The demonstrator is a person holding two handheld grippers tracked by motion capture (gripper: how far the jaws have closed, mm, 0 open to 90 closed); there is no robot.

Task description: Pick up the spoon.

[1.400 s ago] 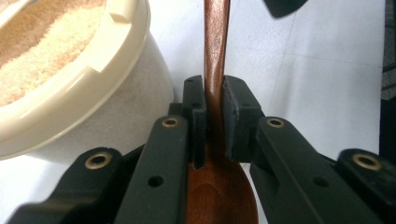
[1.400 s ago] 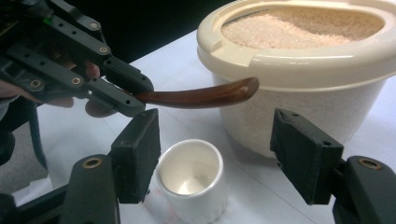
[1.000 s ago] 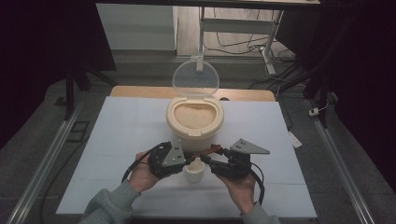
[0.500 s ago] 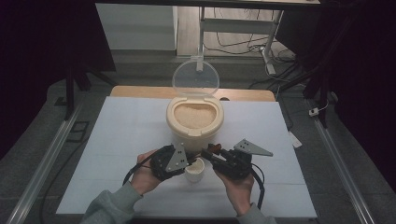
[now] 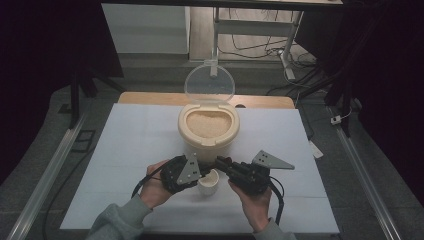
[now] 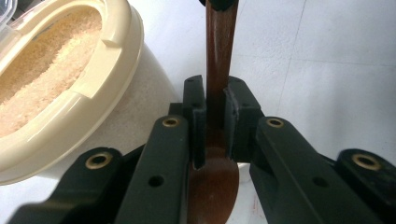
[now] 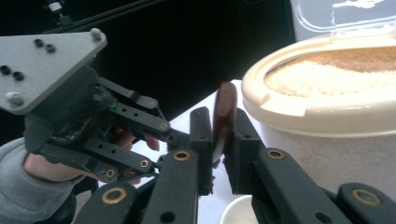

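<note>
High view: on the white table (image 5: 130, 145), the person's left hand (image 5: 152, 192) holds the left gripper (image 5: 200, 169) just left of a small white cup (image 5: 208, 182), while the right hand (image 5: 255, 205) brings the right gripper (image 5: 220, 164) in from the cup's other side, so the two tips meet above it. Behind them stands a cream rice container (image 5: 208, 127), full of grain, its clear lid (image 5: 209, 82) tipped up. Left gripper view shows its jaws closed on the neck of a brown wooden spoon (image 6: 218, 70), the bowl lying low between the arms and the handle running away. Right gripper view has its jaws clamped on the spoon's handle end (image 7: 225, 114), with the left gripper (image 7: 180, 140) facing it and the cup's rim (image 7: 236, 210) below.
</note>
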